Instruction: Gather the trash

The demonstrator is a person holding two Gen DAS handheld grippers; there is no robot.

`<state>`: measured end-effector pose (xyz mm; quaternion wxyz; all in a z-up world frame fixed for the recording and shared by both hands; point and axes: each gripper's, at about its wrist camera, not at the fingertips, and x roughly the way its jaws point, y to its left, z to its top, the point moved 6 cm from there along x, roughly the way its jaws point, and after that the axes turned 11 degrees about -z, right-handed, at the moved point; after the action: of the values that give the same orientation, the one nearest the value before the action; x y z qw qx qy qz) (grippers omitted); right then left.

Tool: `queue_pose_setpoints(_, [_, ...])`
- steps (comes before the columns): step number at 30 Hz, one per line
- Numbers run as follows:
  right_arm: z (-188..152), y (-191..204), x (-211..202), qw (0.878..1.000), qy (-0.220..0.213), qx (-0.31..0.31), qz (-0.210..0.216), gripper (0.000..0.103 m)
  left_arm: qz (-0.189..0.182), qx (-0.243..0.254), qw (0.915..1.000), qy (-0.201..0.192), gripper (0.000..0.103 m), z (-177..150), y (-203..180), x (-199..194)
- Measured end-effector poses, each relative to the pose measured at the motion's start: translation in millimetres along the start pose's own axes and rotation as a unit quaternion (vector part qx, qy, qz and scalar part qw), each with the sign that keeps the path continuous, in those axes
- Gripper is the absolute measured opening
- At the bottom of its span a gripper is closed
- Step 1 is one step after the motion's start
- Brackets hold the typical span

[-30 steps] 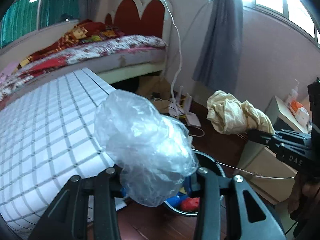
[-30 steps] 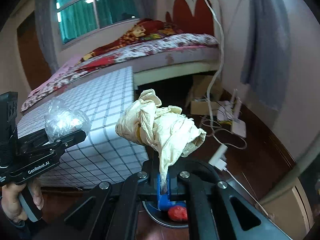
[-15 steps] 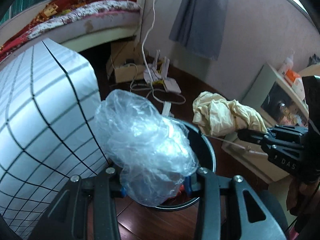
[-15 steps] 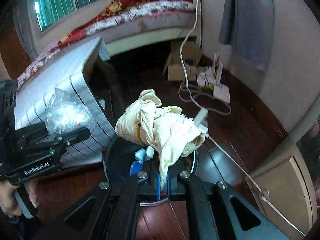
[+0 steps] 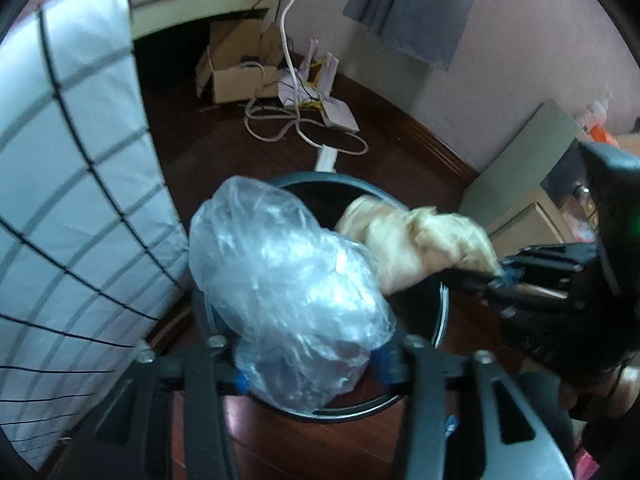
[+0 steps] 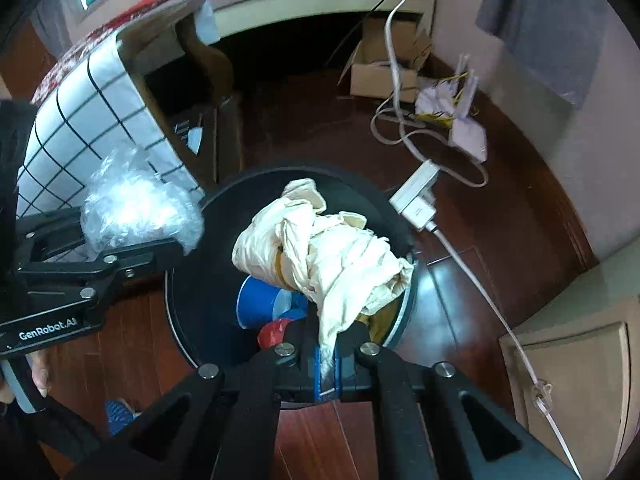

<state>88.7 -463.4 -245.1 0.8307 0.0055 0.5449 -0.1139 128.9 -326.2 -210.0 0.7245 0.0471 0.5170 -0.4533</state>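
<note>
My left gripper [image 5: 310,364] is shut on a crumpled clear plastic bag [image 5: 288,280] and holds it over the near rim of a round black trash bin [image 5: 438,312]. My right gripper [image 6: 328,360] is shut on a crumpled cream cloth-like wad [image 6: 324,248] and holds it over the open bin [image 6: 192,320]. Inside the bin lie a blue cup [image 6: 260,304] and a red item [image 6: 274,330]. The wad [image 5: 416,244] and the right gripper [image 5: 496,280] show at the right in the left wrist view. The bag [image 6: 136,204] and the left gripper [image 6: 176,246] show at the left in the right wrist view.
A table with a white checked cloth [image 5: 72,184] stands left of the bin. On the dark wood floor behind lie a cardboard box [image 5: 236,68], white cables [image 5: 296,120], a router [image 6: 468,132] and a power strip [image 6: 416,200]. A beige cabinet [image 6: 576,364] stands to the right.
Both grippers have tilted down and moved in over the bin. The wad and the bag now hang above its opening, closer together. Both stay held.
</note>
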Motion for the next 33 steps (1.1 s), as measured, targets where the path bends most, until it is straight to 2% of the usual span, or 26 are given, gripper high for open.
queue_pose_setpoints(1, [0.5,0.8,7.4,1.000,0.011,-0.015,-0.013,0.011,0.015,-0.004,0.9999,-0.001,0.088,1.9,4.9,3.4])
queue_pose_setpoints(2, [-0.4,-3.1,16.7,0.999,0.023,-0.017,-0.030,0.022,0.027,-0.015,0.9995,-0.010,0.095,1.1,10.9,2.4])
queue_pose_setpoints(3, [-2.8,-7.5,21.8,0.999,0.031,-0.009,-0.033,0.056,0.032,-0.023,0.9992,-0.011,0.095,-0.5,15.2,0.6])
queue_pose_setpoints(4, [-4.7,-12.1,25.9,0.999,0.036,-0.001,-0.035,0.080,0.038,-0.029,0.9988,-0.013,0.095,-2.2,19.5,-1.5])
queue_pose_setpoints(6, [-7.8,-21.0,27.1,0.998,0.030,0.010,-0.052,0.087,0.052,-0.039,0.9977,-0.020,0.099,-7.9,26.1,-5.6])
queue_pose_setpoints(8, [-9.9,-24.3,27.6,0.998,0.034,0.026,-0.045,0.091,0.069,-0.039,0.9965,-0.026,0.099,-12.8,30.9,-8.1])
queue_pose_setpoints(9, [-10.0,-24.6,27.4,0.998,0.032,0.030,-0.044,0.098,0.082,-0.043,0.9953,-0.030,0.099,-15.4,33.2,-9.5])
queue_pose_setpoints(14, [-5.8,-20.2,23.9,0.998,0.021,0.049,-0.043,0.101,0.097,-0.056,0.9928,-0.043,0.100,-18.3,41.0,-16.4])
queue_pose_setpoints(28, [0.6,1.9,-3.7,0.998,-0.012,0.042,-0.037,0.102,0.125,-0.058,0.9883,-0.065,0.102,-30.1,46.6,-45.0])
queue_pose_setpoints(33, [5.2,12.3,-25.2,0.998,-0.035,0.040,-0.041,0.103,0.134,-0.056,0.9855,-0.088,0.102,-29.8,42.1,-73.2])
